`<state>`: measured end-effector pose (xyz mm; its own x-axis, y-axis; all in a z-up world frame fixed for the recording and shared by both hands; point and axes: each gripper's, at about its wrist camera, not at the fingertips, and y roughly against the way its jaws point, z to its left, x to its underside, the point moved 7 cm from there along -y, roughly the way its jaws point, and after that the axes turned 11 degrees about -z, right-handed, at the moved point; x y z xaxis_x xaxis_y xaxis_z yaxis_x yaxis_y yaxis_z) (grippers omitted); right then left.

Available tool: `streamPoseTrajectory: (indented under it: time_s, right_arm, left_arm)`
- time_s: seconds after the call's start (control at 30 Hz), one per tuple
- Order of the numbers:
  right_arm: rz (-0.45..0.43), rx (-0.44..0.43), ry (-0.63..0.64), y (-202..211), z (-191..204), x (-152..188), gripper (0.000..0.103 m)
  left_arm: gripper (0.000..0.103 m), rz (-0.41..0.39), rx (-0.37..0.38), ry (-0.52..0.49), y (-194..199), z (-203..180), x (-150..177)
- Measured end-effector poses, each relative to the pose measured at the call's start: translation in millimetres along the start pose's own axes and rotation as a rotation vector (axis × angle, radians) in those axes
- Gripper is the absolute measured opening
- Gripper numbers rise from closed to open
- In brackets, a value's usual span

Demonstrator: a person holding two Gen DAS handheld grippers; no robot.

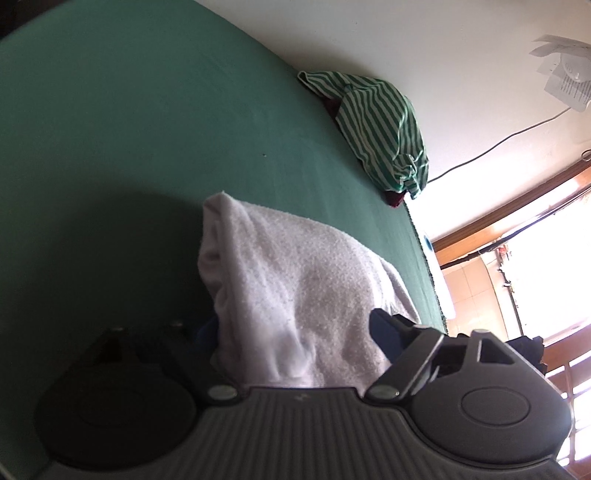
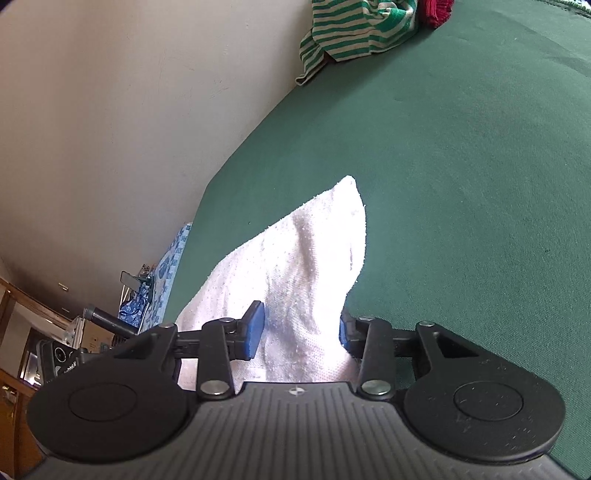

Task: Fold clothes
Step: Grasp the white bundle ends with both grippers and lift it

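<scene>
A white terry towel stands bunched between the fingers of my left gripper, rising to a peak over the green bed sheet. Both blue pads touch the cloth, so the left gripper is shut on it. In the right wrist view the same towel fills the gap of my right gripper. Its blue pads press in from both sides, shut on the towel. The towel's lower part is hidden behind the gripper bodies.
A green-and-white striped garment lies crumpled against the wall at the far edge of the bed, over a dark red cloth. Wide green sheet stretches beyond the towel. A blue patterned cloth hangs at the bed's end.
</scene>
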<state>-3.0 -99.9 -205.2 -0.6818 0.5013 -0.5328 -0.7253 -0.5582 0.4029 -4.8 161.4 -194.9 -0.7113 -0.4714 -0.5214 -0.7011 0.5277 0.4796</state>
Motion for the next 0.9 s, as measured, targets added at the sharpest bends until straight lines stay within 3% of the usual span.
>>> streamPoseTrajectory:
  time_s: [0.03, 0.07, 0.13, 0.23, 0.43, 0.63, 0.8, 0.9]
  right_arm:
    - [0.003, -0.005, 0.004, 0, 0, -1, 0.039]
    - [0.006, -0.009, 0.008, 0, -1, -2, 0.038]
    - [0.008, -0.012, -0.006, -1, -4, -3, 0.034]
    - [0.021, -0.005, -0.068, -4, -5, -4, 0.031]
    - [0.074, 0.005, -0.054, -4, -3, -5, 0.03]
    - [0.094, -0.041, -0.079, -3, -2, -11, 0.026]
    - [0.114, -0.097, -0.117, -3, 11, -28, 0.022]
    - [0.124, -0.156, -0.143, -3, 36, -47, 0.021]
  left_arm:
    - [0.05, -0.008, -0.022, 0.031, 3, 7, 0]
    - [0.039, -0.013, -0.032, 0.08, 5, 14, -1]
    - [0.029, -0.018, -0.032, 0.19, 7, 27, -1]
    - [0.026, -0.046, -0.08, 0.211, 10, 24, 2]
    - [0.021, -0.084, -0.145, 0.22, 14, 13, 6]
    - [0.019, -0.092, -0.201, 0.176, 18, -3, -2]
    - [0.019, -0.117, -0.196, 0.128, 35, -31, -28]
    - [0.019, -0.154, -0.182, 0.063, 55, -56, -65]
